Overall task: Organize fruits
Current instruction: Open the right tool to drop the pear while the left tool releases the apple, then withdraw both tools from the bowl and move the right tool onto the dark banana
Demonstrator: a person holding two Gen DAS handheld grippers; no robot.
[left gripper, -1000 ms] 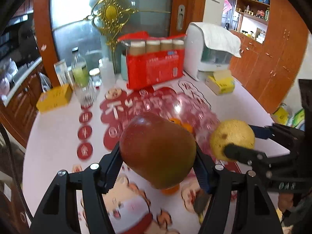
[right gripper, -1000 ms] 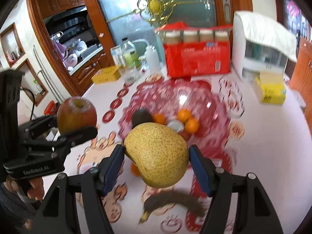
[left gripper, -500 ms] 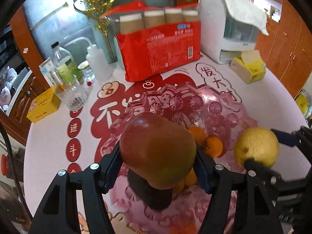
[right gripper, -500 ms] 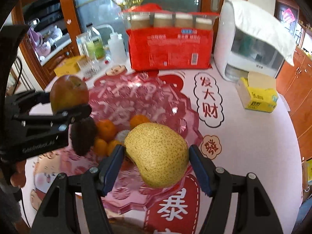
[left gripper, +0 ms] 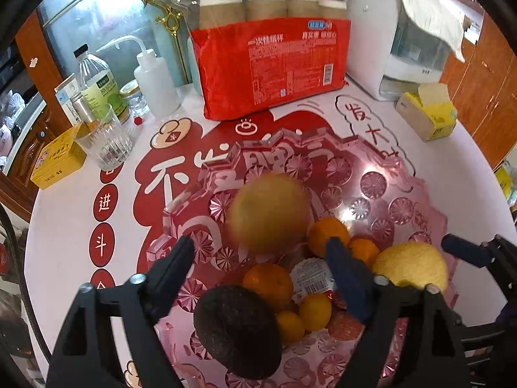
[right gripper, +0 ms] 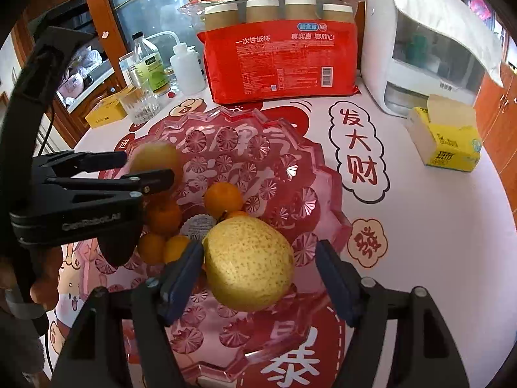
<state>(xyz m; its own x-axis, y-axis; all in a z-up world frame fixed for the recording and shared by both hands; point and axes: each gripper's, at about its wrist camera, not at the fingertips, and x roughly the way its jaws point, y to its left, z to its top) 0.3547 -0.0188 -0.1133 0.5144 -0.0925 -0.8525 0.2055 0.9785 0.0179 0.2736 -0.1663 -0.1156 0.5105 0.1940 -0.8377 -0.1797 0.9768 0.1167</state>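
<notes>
Nearest the left wrist camera sits a dark avocado [left gripper: 238, 331] at the pink glass bowl's [left gripper: 416, 194] near edge, a fruit the right wrist view hides behind the left gripper [right gripper: 145, 171]; beyond it lie small oranges [left gripper: 268, 284] and a blurred yellowish apple [left gripper: 269, 211] loose in the bowl. The left gripper [left gripper: 258, 265] has its jaws opening, spread wide and clear of the apple (nothing pinched). In the right wrist view the right gripper [right gripper: 258, 268] is opening too, the speckled pear [right gripper: 248, 263] between its jaws, touching the left pad [right gripper: 182, 274] but clear of the right, over the bowl's near side, with a red cup package [right gripper: 281, 61] on the table [right gripper: 436, 226] far behind.
</notes>
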